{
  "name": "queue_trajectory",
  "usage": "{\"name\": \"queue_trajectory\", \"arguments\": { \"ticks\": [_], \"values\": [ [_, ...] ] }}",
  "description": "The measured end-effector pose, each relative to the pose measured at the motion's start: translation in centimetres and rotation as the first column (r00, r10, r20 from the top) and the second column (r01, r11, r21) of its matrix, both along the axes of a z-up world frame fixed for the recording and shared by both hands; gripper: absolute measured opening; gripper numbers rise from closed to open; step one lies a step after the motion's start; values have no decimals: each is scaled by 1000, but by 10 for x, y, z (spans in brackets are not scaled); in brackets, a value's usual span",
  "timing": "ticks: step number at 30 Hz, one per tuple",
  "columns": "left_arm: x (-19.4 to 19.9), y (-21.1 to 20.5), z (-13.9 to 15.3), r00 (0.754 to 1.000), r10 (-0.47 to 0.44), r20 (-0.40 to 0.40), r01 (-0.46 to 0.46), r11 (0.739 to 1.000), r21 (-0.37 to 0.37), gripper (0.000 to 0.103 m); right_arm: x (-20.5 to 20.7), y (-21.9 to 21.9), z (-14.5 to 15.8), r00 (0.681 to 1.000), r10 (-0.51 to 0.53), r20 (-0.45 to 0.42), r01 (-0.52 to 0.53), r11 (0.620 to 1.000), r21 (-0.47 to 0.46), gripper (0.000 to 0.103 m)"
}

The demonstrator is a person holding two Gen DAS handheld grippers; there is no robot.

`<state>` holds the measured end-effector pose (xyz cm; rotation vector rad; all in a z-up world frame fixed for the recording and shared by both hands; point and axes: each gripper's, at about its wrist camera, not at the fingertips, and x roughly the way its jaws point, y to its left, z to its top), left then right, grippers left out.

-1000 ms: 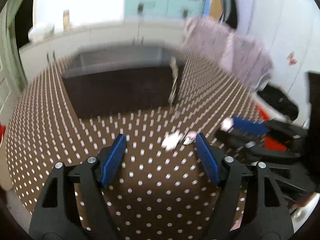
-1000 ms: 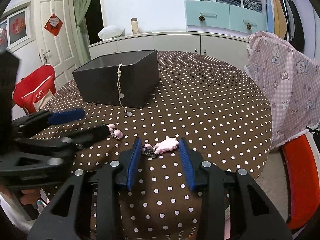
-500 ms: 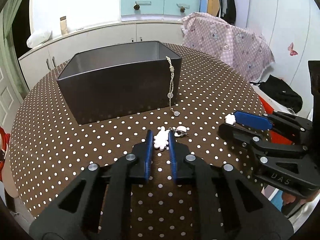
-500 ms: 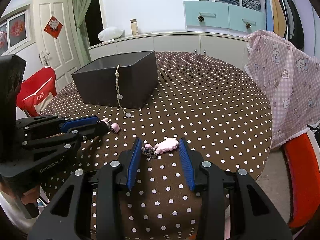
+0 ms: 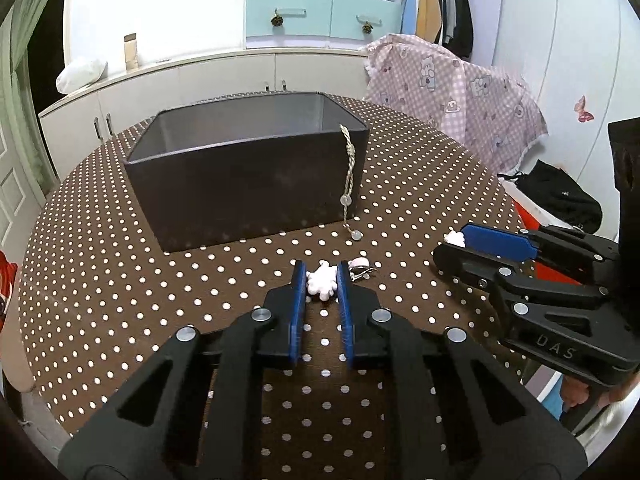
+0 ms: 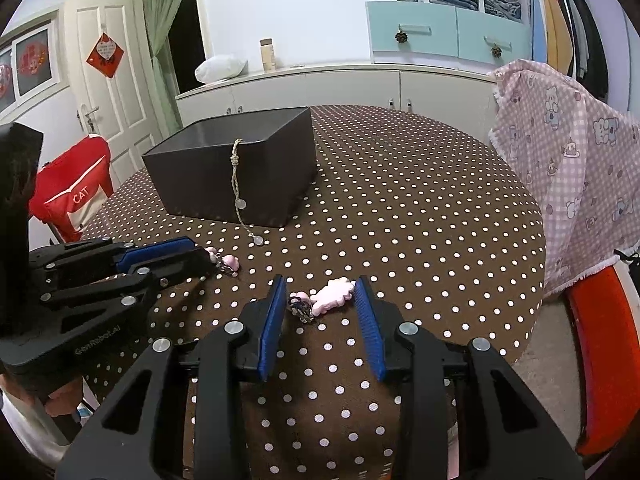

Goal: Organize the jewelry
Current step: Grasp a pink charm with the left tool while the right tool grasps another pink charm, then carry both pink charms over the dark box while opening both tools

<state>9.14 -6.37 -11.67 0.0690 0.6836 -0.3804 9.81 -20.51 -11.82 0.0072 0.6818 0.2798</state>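
Note:
A dark open box stands on the polka-dot table, with a beaded cord hanging over its front rim. My left gripper is shut on a pale flower-shaped clip with a metal clasp, low on the tablecloth in front of the box. In the right wrist view the left gripper shows at left with the clip's pink end sticking out. My right gripper is open around a second pink flower clip that lies on the table between its blue pads.
The round table has a brown cloth with white dots; its edge curves close on the right. A pink checked cloth drapes a chair at right. A red chair stands at left. White cabinets line the back wall.
My left gripper closed from wide open onto the pale flower clip. My right gripper stayed open around the pink clip.

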Motion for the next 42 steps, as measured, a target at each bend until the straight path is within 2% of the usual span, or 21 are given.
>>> {"name": "queue_trajectory", "arguments": {
  "ticks": [15,25,32,42],
  "values": [
    [3,27,21,996,45,72,-43,998,-41,16,6,15,26,997,28,79,-28,1000,-6,33],
    [5,38,48,986,65,152,-53,995,-82,16,15,29,49,986,67,155,-66,998,-11,33],
    [13,41,66,976,80,201,-61,993,-100,16,28,39,58,981,80,177,-82,997,4,33],
    [31,43,70,974,87,207,-63,991,-120,16,50,52,58,979,112,171,-115,993,5,33]
  ]
}}
